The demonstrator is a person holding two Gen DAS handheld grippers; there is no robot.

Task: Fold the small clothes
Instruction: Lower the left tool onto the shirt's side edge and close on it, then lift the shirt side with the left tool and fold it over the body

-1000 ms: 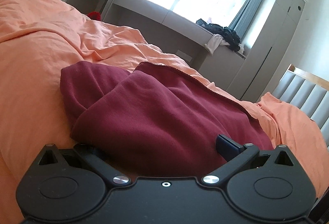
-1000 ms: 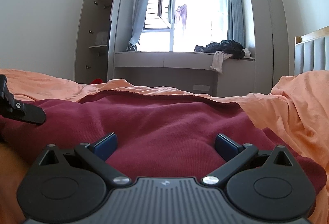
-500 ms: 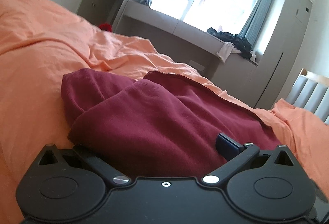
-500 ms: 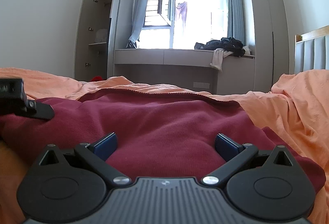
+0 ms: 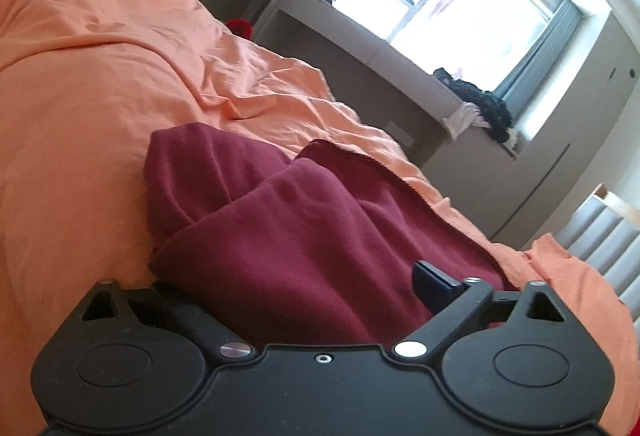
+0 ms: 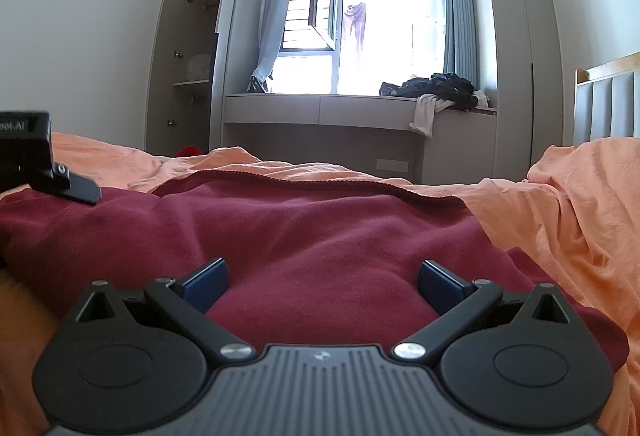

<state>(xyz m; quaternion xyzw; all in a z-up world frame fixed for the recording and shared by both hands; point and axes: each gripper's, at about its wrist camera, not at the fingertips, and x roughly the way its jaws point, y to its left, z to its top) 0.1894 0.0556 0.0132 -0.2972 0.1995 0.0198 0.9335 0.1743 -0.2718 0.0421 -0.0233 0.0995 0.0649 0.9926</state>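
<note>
Lying across the orange bedsheet (image 5: 80,84) in the left wrist view was the maroon garment (image 5: 304,236), bunched, with a fold of it doubled over on the near side. Your left gripper (image 5: 304,292) sat low against that near fold. Only its right blue pad (image 5: 434,282) showed, pressed into the cloth; the other finger was buried under the fabric, so I could not tell from this view whether the jaws had closed on the cloth or merely stood apart around it. The frame was tilted. Beyond the bed: window (image 5: 472,8), bench with a dark clothes pile (image 5: 480,102), grey padded headboard (image 5: 600,236) at the right edge.

Right wrist view, level. The maroon garment (image 6: 312,228) filled the foreground, its hemmed far edge running across the orange bedsheet (image 6: 560,204). Your right gripper (image 6: 322,280) rested on it with both blue fingers (image 6: 206,282) spread wide apart, cloth swelling between them, nothing pinched. Your left gripper (image 6: 48,172) appeared at the left edge, its tip on the garment's far-left part. Behind: open wardrobe (image 6: 188,68), window (image 6: 384,32), dark clothes pile (image 6: 436,88), headboard (image 6: 608,104).
</note>
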